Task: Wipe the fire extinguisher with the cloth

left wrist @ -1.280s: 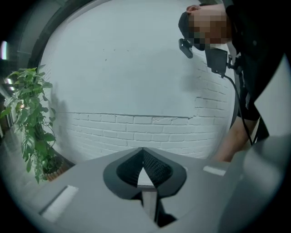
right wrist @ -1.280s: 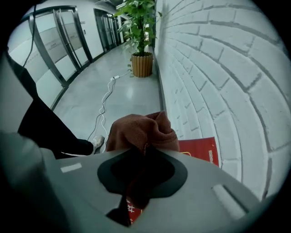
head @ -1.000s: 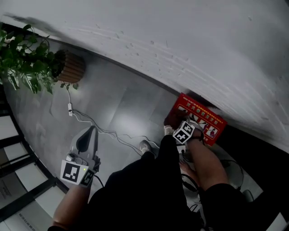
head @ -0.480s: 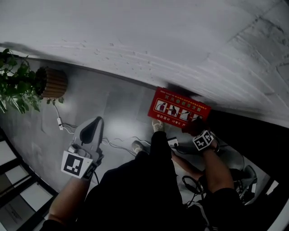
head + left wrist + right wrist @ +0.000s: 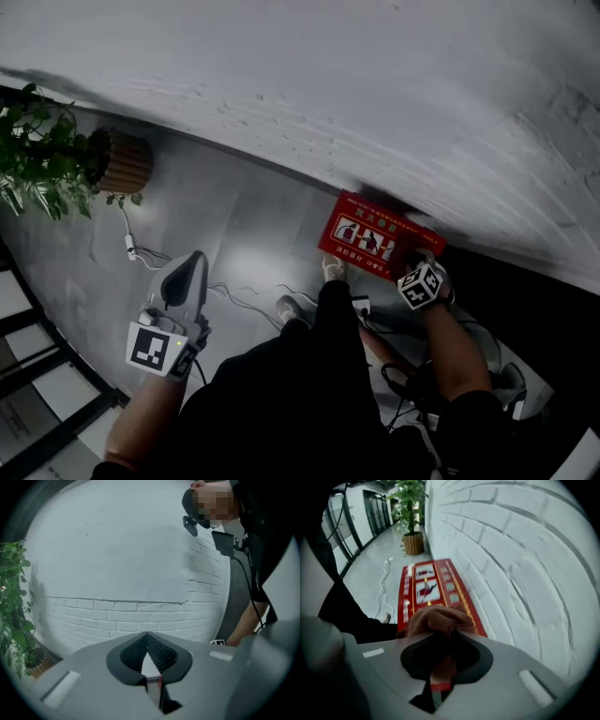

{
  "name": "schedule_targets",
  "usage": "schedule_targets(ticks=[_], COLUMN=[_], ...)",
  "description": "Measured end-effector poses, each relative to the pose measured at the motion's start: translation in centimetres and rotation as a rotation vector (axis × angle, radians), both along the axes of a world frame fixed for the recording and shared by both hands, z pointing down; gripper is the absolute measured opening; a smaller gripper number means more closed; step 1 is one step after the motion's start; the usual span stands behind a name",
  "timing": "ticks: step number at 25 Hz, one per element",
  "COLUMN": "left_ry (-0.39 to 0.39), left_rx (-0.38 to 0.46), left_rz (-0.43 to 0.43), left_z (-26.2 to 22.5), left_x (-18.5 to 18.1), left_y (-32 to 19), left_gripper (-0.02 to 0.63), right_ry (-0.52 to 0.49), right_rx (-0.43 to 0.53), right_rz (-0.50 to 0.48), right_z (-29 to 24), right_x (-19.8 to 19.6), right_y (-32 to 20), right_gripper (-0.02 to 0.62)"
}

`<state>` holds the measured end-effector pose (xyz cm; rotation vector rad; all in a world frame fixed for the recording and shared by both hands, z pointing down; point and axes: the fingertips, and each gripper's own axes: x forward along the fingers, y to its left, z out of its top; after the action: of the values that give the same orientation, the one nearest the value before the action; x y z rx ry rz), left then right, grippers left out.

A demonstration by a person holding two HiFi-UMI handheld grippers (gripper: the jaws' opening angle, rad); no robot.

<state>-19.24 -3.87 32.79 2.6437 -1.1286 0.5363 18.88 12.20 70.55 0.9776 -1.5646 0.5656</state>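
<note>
Since the earlier frame the right gripper [image 5: 417,274] has travelled along the front of the red fire extinguisher box [image 5: 370,232], from near its middle to its right-hand end, while the left gripper [image 5: 193,258] hangs over the floor much as before. Box: a flat, rectangular, glossy red case with white pictogram panels and yellow lettering, lying at the foot of a white-painted brick wall [image 5: 511,569] with rough, deeply jointed courses. Right fingers: closed to a narrow gap on a bunched brown cloth [image 5: 437,617], soft and nappy, which bulges out past the fingertips. The box face lies directly beyond and beneath the cloth; whether cloth and box touch cannot be told. Left fingers: grey moulded shells with ribbed black pads [image 5: 164,656], tips pressed together with nothing between them, pointing at bare brickwork. Open room: to the left of the right fingers, smooth grey floor [image 5: 253,220] stretches away, crossed by a thin white cable [image 5: 234,289]; to their right the wall stands close. Far beyond the fingertips, past the box's far end, a leafy plant [image 5: 408,498] stands in a round, ribbed wooden pot [image 5: 414,543]. The person's shoes [image 5: 334,269] stand just short of the box's near edge.
</note>
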Motion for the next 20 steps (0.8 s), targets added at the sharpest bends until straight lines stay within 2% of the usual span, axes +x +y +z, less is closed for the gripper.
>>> schedule_targets(ticks=[5,7,9,12,15,18,20], left_ry=[-0.056,-0.075,-0.089,-0.104,-0.101,-0.079,-0.056], left_rx=[0.034,0.035,0.032,0.022,0.016,0.012,0.022], left_rz=[-0.073,-0.113,-0.138,-0.155,-0.157,-0.131,-0.098], left_z=[-1.7,-1.9,-2.1,-2.0,-1.6,-1.0,-1.4], left_x=[-2.7,-3.8,-4.4,-4.7,-4.3,-2.9,-1.4], left_y=[0.1,0.1,0.4,0.9,1.1,0.9,0.4], left_gripper=[0.000,0.000,0.000,0.000,0.000,0.000,0.000], right_ry=[-0.102,-0.121,-0.119,-0.087,-0.056,-0.071,-0.047], right_rx=[0.121,0.108,0.055,-0.016,-0.003,-0.006,-0.023], right_rz=[-0.208,-0.267,-0.298,-0.328,-0.353,-0.249,-0.198], right_z=[-0.6,0.1,1.4,3.1,3.1,3.1,3.0], right_x=[-10.3,-13.5,-15.3,-15.4,-13.8,-10.0,-6.4], right_y=[-13.3,-16.7,-18.0,-17.9,-16.9,-14.3,-11.4], right_gripper=[0.051,0.052,0.052,0.052,0.052,0.052,0.052])
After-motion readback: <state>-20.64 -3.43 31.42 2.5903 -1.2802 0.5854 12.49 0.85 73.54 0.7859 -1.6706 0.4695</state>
